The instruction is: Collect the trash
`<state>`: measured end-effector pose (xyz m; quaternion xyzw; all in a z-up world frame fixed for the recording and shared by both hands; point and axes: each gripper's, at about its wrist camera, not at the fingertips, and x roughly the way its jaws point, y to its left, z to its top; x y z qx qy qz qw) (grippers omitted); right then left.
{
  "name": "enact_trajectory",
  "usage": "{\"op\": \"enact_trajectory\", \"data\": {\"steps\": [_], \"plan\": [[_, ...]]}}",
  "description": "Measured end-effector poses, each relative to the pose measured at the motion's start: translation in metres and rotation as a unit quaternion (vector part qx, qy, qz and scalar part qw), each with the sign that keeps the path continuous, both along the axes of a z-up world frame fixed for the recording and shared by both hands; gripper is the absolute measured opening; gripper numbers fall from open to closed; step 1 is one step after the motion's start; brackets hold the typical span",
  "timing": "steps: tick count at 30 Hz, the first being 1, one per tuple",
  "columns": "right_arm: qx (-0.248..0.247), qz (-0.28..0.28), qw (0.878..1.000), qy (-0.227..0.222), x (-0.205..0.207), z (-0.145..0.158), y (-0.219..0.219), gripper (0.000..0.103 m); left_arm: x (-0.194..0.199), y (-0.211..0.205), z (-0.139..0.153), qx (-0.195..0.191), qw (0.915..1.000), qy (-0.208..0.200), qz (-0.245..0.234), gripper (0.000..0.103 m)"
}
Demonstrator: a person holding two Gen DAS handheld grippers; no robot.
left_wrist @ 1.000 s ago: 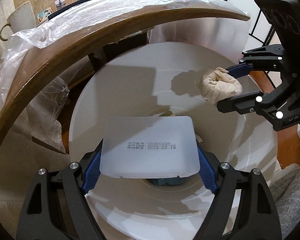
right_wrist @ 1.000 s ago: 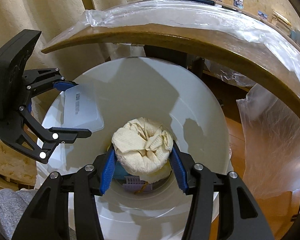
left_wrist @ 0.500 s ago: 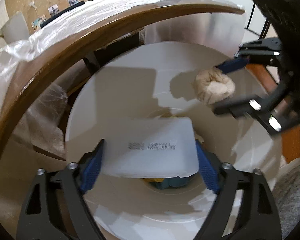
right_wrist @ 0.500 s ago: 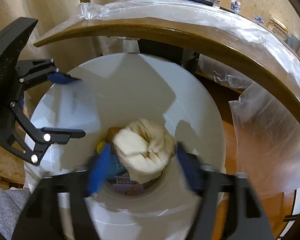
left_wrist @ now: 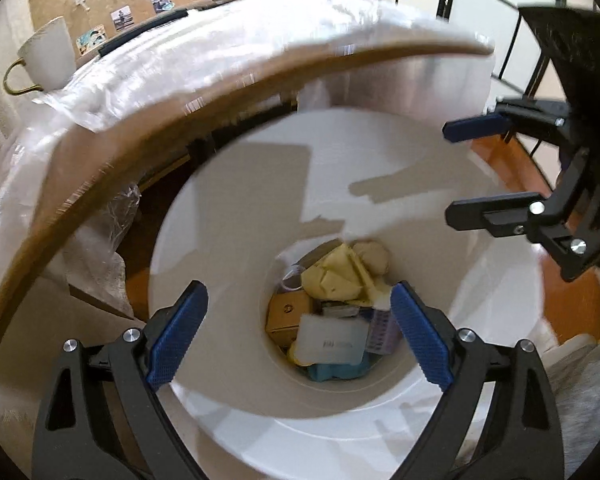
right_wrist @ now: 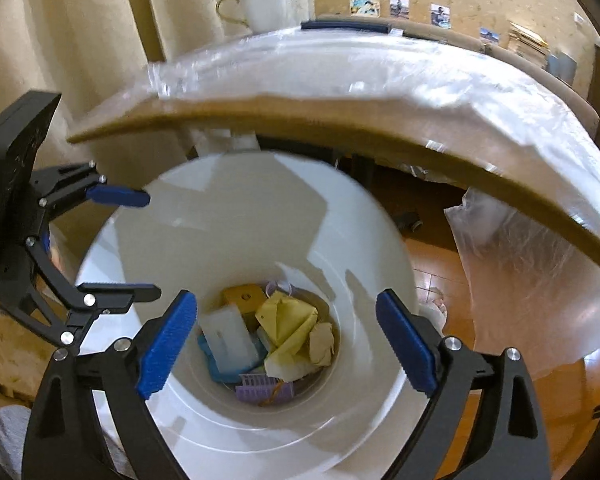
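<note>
Both grippers hang over a white round trash bin point(left_wrist: 228, 216) point(right_wrist: 364, 240). My left gripper point(left_wrist: 296, 332) is open and empty; it also shows at the left of the right wrist view point(right_wrist: 136, 246). My right gripper point(right_wrist: 286, 344) is open and empty; it also shows at the right of the left wrist view point(left_wrist: 452, 168). At the bin's bottom lie the white plastic lid point(left_wrist: 332, 346) point(right_wrist: 226, 338), the crumpled paper ball point(left_wrist: 374, 254) point(right_wrist: 322, 344), yellow paper point(left_wrist: 334, 278) point(right_wrist: 286, 322), a brown box point(left_wrist: 288, 314) and a purple piece point(right_wrist: 264, 392).
A wooden table edge point(left_wrist: 100, 168) point(right_wrist: 340, 128) covered with clear plastic sheet arches just behind the bin. A white cup point(left_wrist: 46, 60) point(right_wrist: 260, 4) stands on the table. Wooden floor point(right_wrist: 432, 276) shows to the right of the bin.
Both grippers have opened. The white lid dropped from the left gripper and the paper ball from the right gripper; both now lie at the bin's bottom.
</note>
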<state>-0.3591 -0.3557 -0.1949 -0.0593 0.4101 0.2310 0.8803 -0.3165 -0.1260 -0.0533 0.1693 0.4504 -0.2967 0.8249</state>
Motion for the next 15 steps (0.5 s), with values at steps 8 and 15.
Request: {"op": "enact_trajectory", "data": {"steps": [8, 15], "plan": [[0.103, -0.009, 0.991, -0.089, -0.005, 0.073, -0.017, 0.098, -0.014, 0.004, 0.066, -0.065, 0.994, -0.087, 0.011, 0.101], [0.104, -0.074, 0.98, -0.154, 0.044, 0.126, -0.038, 0.099, 0.038, 0.015, 0.114, -0.077, 0.9792, -0.169, 0.083, 0.101]]}}
